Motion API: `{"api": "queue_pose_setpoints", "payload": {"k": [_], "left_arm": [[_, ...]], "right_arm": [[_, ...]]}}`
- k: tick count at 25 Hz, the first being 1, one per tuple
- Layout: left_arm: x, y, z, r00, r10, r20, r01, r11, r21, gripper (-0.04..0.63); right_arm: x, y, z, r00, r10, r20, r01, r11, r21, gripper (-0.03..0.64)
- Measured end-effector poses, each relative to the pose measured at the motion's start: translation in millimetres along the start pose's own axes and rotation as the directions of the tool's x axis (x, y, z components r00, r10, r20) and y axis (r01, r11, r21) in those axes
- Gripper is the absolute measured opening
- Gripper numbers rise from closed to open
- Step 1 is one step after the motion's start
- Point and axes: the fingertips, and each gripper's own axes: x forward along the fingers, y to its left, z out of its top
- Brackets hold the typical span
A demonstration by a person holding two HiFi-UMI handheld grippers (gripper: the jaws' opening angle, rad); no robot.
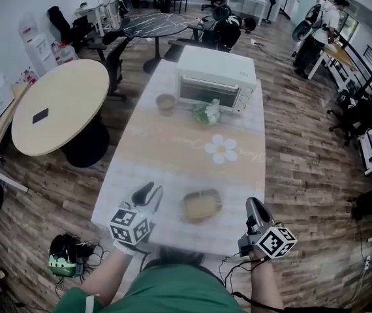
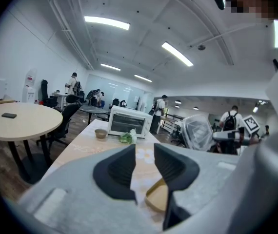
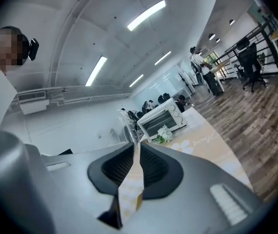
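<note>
**Tan dish between two empty tongs**

A flat, rounded-square tan dish [image 1: 202, 205] lies on the pale clothed surface [image 1: 173, 150]. The left tongs [image 1: 148, 189] sit at its 9 o'clock and the right tongs [image 1: 254, 204] at 3, both narrowly parted and gripping nothing. Toward 12 stand a boxy white toaster oven [image 1: 215, 87], a small round bowl [image 1: 166, 102] and flowers [image 1: 207, 112].

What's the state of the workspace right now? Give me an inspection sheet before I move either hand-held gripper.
Surface: long table under a flower-print cloth.
Job's things: tan dish lies near the front edge, between the two grippers, touched by neither.
Clutter: toaster oven, small bowl and leafy bunch at the far end, well apart from the dish.
Grippers: left hand-held gripper jaws apart, empty; right hand-held gripper jaws a slit apart, empty.
Cables: loose cables on the floor at the person's left.
Surroundings: round table to the left, office chairs and people beyond.
</note>
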Motion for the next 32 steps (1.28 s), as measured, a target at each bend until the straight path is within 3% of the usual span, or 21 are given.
{"api": "queue_pose_setpoints", "payload": {"k": [8, 16, 23, 32], "left_arm": [[8, -6, 18, 1.0, -0.022, 0.022, 0.022, 1.0, 0.011, 0.112], [14, -16, 39, 0.998, -0.042, 0.055, 0.041, 0.999, 0.026, 0.11], [10, -15, 61, 0.993, -0.043, 0.106, 0.04, 0.999, 0.026, 0.11], [3, -9, 79, 0.99, -0.021, 0.138, 0.018, 1.0, 0.022, 0.109]], "right_arm": [[-22, 13, 43, 0.99, 0.0, 0.141, 0.005, 0.999, -0.035, 0.04], [-47, 30, 92, 0.959, 0.02, 0.281, 0.002, 0.997, -0.077, 0.04], [-60, 40, 109, 0.941, 0.042, 0.335, 0.0, 0.992, -0.124, 0.04], [-63, 31, 114, 0.933, 0.034, 0.358, 0.004, 0.994, -0.106, 0.04]]}}
